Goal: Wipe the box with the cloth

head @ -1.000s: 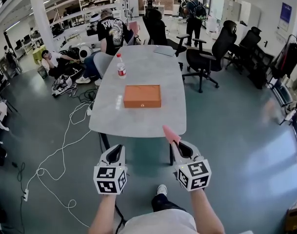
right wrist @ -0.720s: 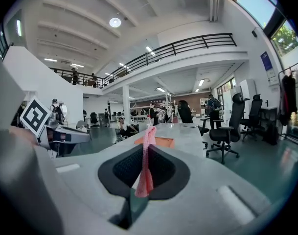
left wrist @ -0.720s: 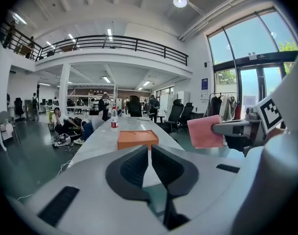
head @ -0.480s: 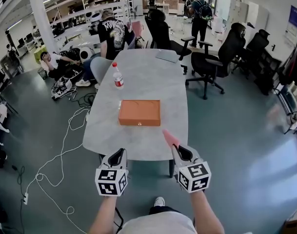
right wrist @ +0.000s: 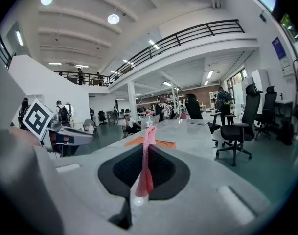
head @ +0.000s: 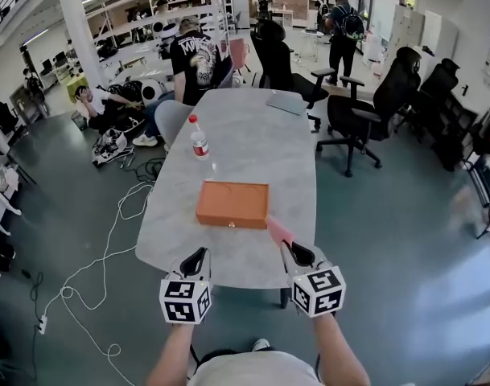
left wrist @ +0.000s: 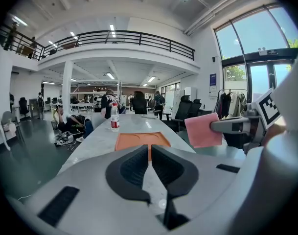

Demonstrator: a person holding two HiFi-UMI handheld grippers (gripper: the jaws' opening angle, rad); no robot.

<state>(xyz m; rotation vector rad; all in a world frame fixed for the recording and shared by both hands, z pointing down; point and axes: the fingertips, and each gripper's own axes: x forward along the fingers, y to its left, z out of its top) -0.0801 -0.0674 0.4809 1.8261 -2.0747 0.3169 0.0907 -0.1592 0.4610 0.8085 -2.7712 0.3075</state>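
A flat orange box [head: 233, 203] lies on the grey oval table [head: 253, 135], near its front end; it also shows as the orange box [left wrist: 140, 140] beyond the left jaws. My right gripper [head: 297, 252] is shut on a pink cloth [head: 277, 231] that sticks up and forward, just right of the box's near corner. The pink cloth [right wrist: 148, 155] is pinched edge-on between the jaws. My left gripper [head: 195, 259] hovers over the table's front edge, shut with nothing in it, a short way before the box.
A water bottle [head: 199, 138] stands beyond the box on the left. A laptop [head: 288, 103] lies at the far end. Black office chairs [head: 353, 115] stand right of the table, people sit and stand at the far left, and white cables [head: 108, 240] trail on the floor.
Both grippers and the view have come forward to the table; the box now lies just ahead of the jaws. The cloth stays pinched in the right gripper.
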